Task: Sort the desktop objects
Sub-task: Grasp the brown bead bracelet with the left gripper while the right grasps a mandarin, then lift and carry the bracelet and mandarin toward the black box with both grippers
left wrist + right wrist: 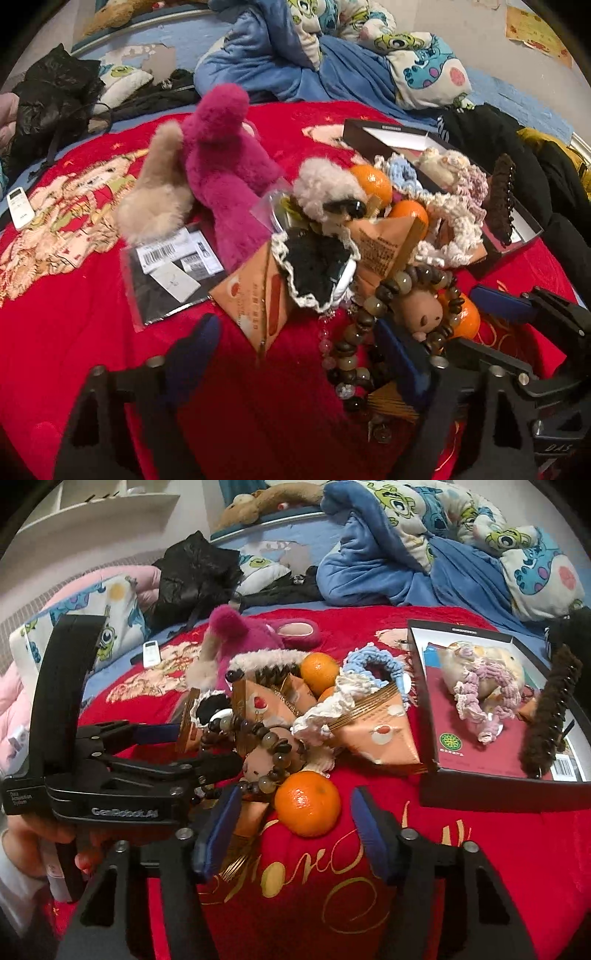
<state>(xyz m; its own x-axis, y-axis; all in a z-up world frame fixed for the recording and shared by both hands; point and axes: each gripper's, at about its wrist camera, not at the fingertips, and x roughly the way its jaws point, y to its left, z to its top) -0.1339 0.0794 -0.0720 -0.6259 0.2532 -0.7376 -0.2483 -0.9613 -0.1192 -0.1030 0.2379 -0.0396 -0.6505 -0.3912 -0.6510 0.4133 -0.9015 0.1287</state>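
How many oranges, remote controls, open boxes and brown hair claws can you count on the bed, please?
Oranges: 3
Remote control: 1
Open box: 1
Brown hair claw: 1
Total: 6

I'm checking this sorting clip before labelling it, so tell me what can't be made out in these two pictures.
- Left wrist view: the small round orange tangerine is half hidden by the dark wooden bead bracelet.
- Both views: print on the triangular peach snack packets is too small to read.
- Right wrist view: the open black cardboard box is cut off by the right edge.
- Right wrist view: the person's hand is mostly behind the left gripper.
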